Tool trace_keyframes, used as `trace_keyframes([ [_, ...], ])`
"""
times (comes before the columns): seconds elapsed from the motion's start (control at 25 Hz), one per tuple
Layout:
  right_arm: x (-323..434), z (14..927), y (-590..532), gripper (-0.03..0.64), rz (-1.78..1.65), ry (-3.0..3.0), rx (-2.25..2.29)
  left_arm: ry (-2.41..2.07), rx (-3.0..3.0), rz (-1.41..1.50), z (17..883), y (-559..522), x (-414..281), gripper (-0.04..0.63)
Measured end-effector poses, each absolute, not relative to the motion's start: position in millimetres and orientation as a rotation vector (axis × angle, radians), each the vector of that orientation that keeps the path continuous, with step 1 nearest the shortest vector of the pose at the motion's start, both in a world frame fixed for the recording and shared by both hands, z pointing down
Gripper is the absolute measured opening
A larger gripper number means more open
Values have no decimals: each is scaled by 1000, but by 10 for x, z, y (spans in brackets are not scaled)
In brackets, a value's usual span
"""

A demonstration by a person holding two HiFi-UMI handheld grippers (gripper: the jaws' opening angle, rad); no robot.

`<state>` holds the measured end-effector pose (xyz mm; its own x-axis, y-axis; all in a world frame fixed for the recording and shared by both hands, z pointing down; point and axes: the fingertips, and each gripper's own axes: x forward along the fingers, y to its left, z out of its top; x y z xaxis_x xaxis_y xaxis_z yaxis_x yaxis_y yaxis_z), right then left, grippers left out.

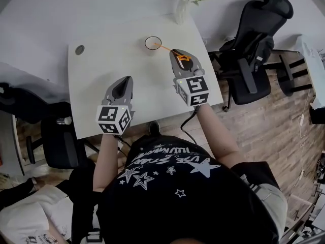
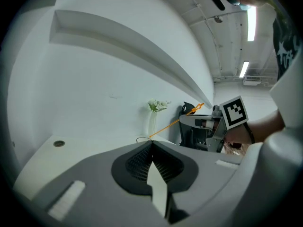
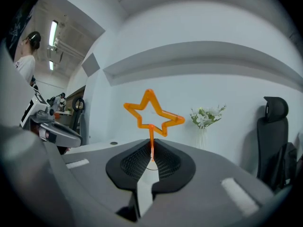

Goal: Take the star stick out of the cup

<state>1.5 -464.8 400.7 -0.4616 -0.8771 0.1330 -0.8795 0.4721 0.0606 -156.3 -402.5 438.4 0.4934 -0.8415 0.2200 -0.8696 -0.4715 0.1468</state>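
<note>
A small clear cup (image 1: 153, 43) stands on the white table (image 1: 101, 60), toward its far side. The thin orange star stick (image 1: 165, 47) slants from the cup up to the right. My right gripper (image 1: 175, 52) is shut on the stick just under its star head (image 3: 152, 112), with the shaft pinched between the pads (image 3: 142, 161). In the left gripper view the stick (image 2: 173, 123) rises from the cup rim (image 2: 142, 139) to the right gripper (image 2: 211, 126). My left gripper (image 1: 123, 81) hovers nearer me over the table, shut and empty.
A white vase of flowers (image 1: 183, 4) stands at the table's far edge behind the cup. A round cable hole (image 1: 79, 50) is at the far left of the table. A black office chair (image 1: 254, 44) stands to the right, and another chair (image 1: 56, 136) to the left.
</note>
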Motion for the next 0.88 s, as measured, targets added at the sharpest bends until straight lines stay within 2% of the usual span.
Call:
trace_keyframes([
  [0.88,786,3806,-2953,32,-5,-2592,1617,-1488,2535,135,4236,-2470,-1018,3],
])
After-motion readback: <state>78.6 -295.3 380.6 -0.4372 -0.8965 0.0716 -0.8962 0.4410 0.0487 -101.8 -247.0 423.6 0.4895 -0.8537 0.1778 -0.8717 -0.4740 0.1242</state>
